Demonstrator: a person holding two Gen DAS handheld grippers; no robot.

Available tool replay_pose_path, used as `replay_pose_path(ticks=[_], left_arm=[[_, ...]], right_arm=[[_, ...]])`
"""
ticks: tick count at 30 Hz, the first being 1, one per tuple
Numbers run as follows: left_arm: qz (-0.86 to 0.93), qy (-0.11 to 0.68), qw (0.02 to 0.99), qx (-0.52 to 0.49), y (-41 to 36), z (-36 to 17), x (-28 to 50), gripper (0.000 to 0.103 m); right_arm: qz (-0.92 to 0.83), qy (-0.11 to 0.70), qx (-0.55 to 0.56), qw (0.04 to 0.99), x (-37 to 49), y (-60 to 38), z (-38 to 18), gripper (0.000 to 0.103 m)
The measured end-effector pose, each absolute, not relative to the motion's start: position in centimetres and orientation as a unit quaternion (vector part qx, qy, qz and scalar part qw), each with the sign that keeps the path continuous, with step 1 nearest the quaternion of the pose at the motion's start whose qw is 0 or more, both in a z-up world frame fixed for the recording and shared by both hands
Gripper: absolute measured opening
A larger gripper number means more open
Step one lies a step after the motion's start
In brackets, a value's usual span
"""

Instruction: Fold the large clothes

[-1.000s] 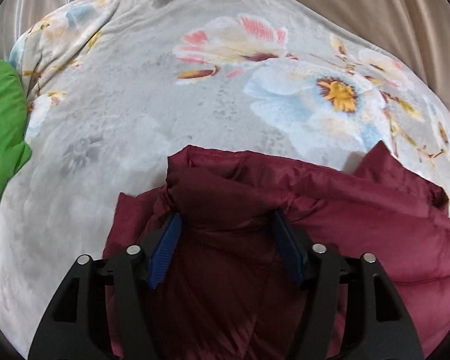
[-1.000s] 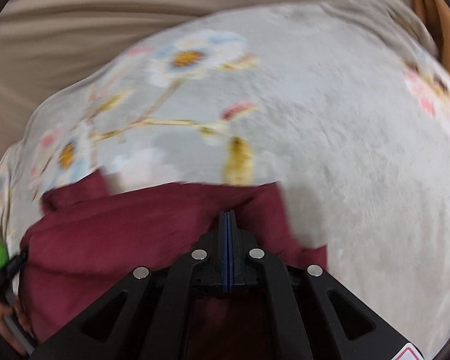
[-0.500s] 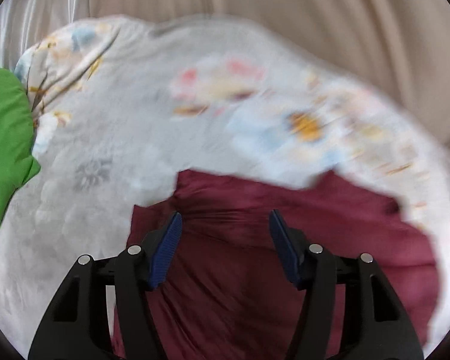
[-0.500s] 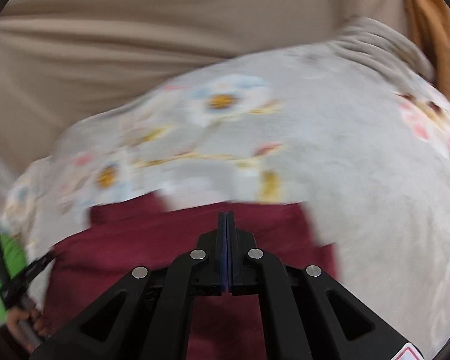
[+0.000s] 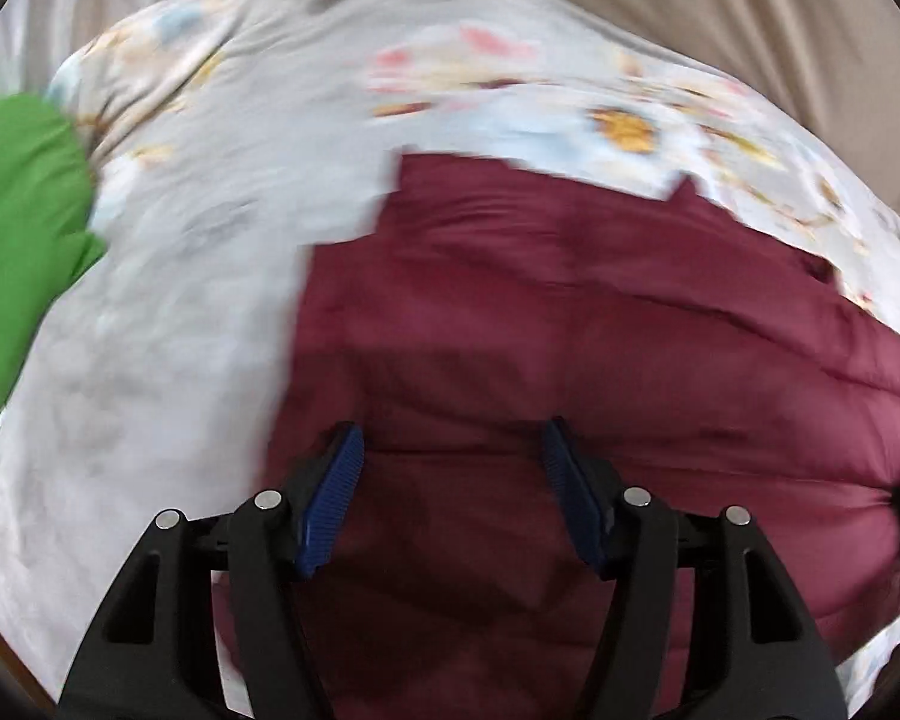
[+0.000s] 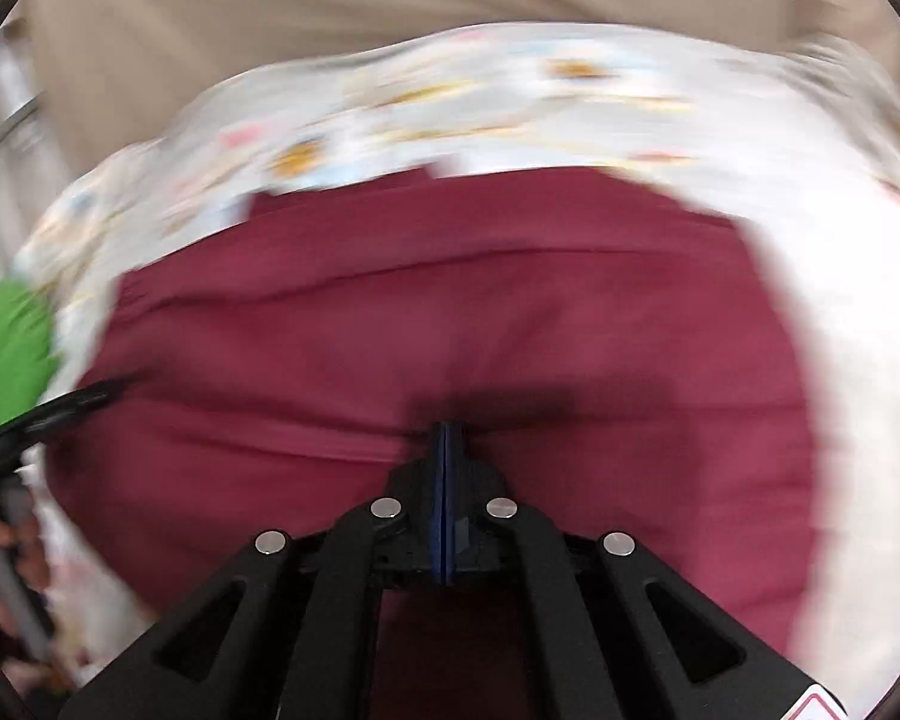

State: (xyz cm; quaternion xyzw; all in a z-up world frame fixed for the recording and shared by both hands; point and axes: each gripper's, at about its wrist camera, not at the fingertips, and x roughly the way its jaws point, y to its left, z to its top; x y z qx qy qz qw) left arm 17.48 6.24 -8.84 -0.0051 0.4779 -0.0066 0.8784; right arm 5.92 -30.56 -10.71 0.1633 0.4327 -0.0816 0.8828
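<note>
Compared with a second earlier, I saw the maroon puffer jacket [image 5: 570, 330] no longer bunched in a raised fold between my left gripper's [image 5: 450, 450] blue pads [image 5: 336, 492]; it lay spread wide and flatter, filling the centre and right of the left wrist view. Those jaws stood apart over the jacket, with nothing pinched between them. The floral blanket [image 5: 210, 240] had slid toward the upper part of both views, and the green garment [image 5: 12, 240] stayed at the left edge. Both pictures were smeared with motion.

My right gripper [image 6: 445, 438] was still fully closed, its tips at a dark dimple in the jacket; whether cloth was caught there I could not tell. The jacket covered the lower middle of that view, quilted seams running across it, on the blanket.
</note>
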Motion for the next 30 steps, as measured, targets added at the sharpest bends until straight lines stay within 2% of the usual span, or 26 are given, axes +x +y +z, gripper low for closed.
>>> replay_pose_path(ticks=[2, 4, 6, 11, 16, 22, 30], left_arm=[[0.039, 0.485, 0.873, 0.017, 8.0, -9.4, 17.8, 0.062], [0.046, 0.487, 0.872, -0.002, 9.8, -9.5, 18.0, 0.063], [0.045, 0.498, 0.866, -0.027, 10.2, -8.8, 18.4, 0.058], [-0.010, 0.461, 0.887, -0.028, 5.2, -5.0, 20.1, 0.057], [-0.010, 0.473, 0.881, 0.019, 0.2, -7.5, 24.0, 0.058], [0.011, 0.464, 0.885, 0.037, 0.0, -10.3, 25.6, 0.074], [0.020, 0.451, 0.891, 0.057, -1.0, -11.6, 25.8, 0.081]], right_arm=[[-0.133, 0.440, 0.167, 0.872, 4.2, -33.7, -11.6, 0.000], [-0.171, 0.446, 0.183, 0.859, 3.1, -36.3, -12.1, 0.000], [-0.195, 0.445, 0.216, 0.847, 2.8, -37.2, -11.5, 0.001], [-0.114, 0.406, 0.206, 0.883, 8.5, -32.2, -6.2, 0.001], [-0.072, 0.425, 0.207, 0.878, 15.1, -28.6, -8.1, 0.001], [-0.083, 0.441, 0.215, 0.867, 17.5, -28.9, -12.3, 0.000], [-0.091, 0.406, 0.183, 0.891, 17.5, -28.1, -14.1, 0.000]])
